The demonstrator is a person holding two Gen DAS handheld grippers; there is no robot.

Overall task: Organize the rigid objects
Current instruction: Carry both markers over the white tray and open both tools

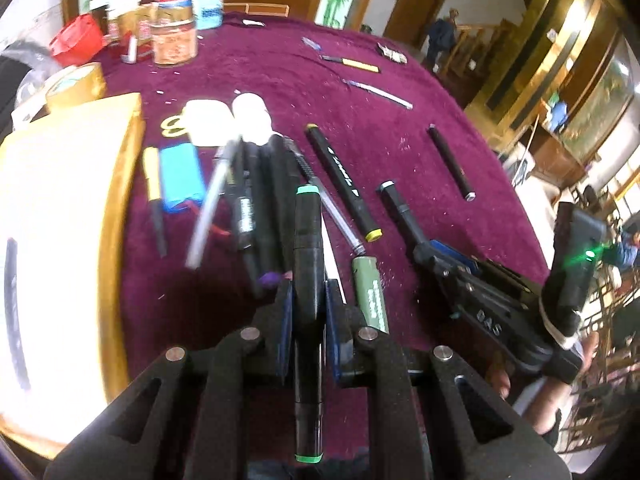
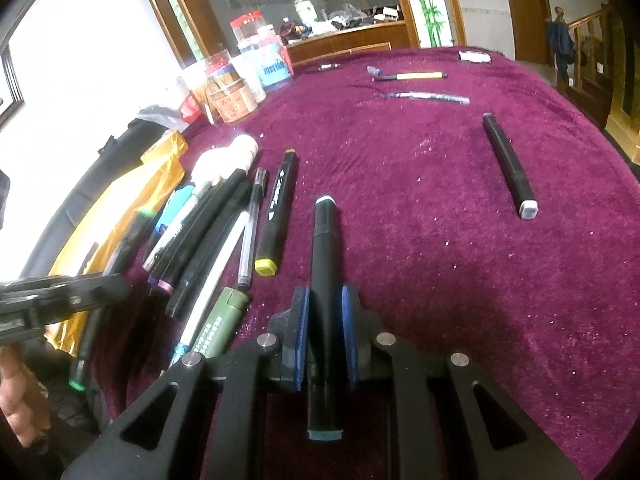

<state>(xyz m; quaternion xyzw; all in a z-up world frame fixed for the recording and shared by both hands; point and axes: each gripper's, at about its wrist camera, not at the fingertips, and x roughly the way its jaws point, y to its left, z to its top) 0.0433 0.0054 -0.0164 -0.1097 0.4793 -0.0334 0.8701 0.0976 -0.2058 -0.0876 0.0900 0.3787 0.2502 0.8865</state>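
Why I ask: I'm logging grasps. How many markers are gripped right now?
2. A green-ended marker is clamped in the left gripper, and a blue-ended marker in the right gripper. The other pens lie loose on the cloth; neither grasp is hidden.

A clear pen in the near left pile was motion-blurred; print on the far jars was too small to read.

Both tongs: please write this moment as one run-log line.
left tongs: shut on green-capped marker | right tongs: shut on blue-capped marker | pen row: beside
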